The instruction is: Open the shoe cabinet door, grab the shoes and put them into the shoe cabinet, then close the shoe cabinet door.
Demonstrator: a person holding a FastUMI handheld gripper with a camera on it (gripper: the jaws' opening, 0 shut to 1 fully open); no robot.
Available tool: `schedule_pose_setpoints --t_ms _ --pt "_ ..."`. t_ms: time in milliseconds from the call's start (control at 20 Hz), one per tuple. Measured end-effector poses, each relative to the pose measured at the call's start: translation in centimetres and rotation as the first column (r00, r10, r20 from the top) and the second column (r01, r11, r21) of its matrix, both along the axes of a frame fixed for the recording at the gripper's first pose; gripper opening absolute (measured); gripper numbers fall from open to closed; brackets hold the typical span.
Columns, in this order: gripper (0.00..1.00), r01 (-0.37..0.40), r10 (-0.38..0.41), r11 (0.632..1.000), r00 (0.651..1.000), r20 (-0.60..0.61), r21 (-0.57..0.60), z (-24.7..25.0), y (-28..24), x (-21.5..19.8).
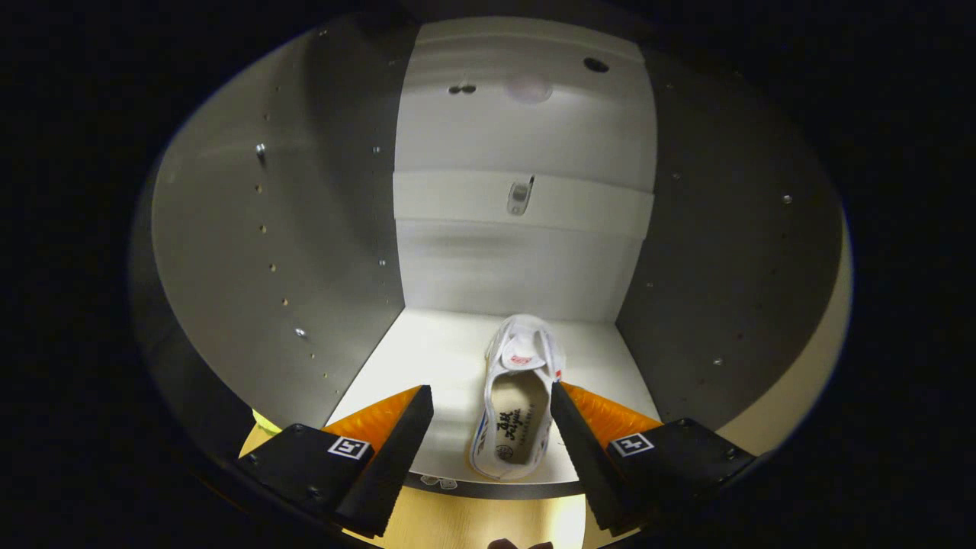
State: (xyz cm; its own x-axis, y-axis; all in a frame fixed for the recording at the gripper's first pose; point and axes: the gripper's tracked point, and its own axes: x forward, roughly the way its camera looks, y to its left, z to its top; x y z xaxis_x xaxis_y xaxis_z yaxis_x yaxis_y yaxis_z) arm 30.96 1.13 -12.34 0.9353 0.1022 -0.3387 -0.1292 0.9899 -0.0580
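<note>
Gripper view: gripper [492,408] spread wide, holding nothing; white shoe [518,396] (insole print unreadable) lies between its fingers, toe at 12 o'clock, on the cabinet shelf [442,358].

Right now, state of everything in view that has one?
shoe cabinet: door open, interior exposed.
shoe: upright on the cabinet floor, toe toward the back wall, heel at the front edge.
tongs: open, fingers either side of the shoe; the right one looks close against it, the left apart.
</note>
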Motion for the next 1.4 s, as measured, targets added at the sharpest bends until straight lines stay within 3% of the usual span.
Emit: schedule_pose_setpoints --t_ms 200,500,650,1050,1250,1400 --pt "0.98 0.04 -0.044 0.998 0.994 0.099 0.044 3.7 -1.5 -4.5" --pt "0.98 0.112 -0.115 0.993 0.961 0.25 0.024 6.8 -4.3 -15.0" --pt "0.98 0.152 -0.166 0.986 0.94 0.297 0.068 7.7 -5.6 -21.3" --pt "0.98 0.229 -0.243 0.97 0.917 0.317 0.082 6.1 -11.5 -37.3" --pt "0.98 0.353 -0.352 0.934 0.867 0.354 0.064 6.7 -18.6 -42.3" --pt "0.98 0.463 -0.457 0.883 0.812 0.362 0.077 7.7 -25.3 -43.0"
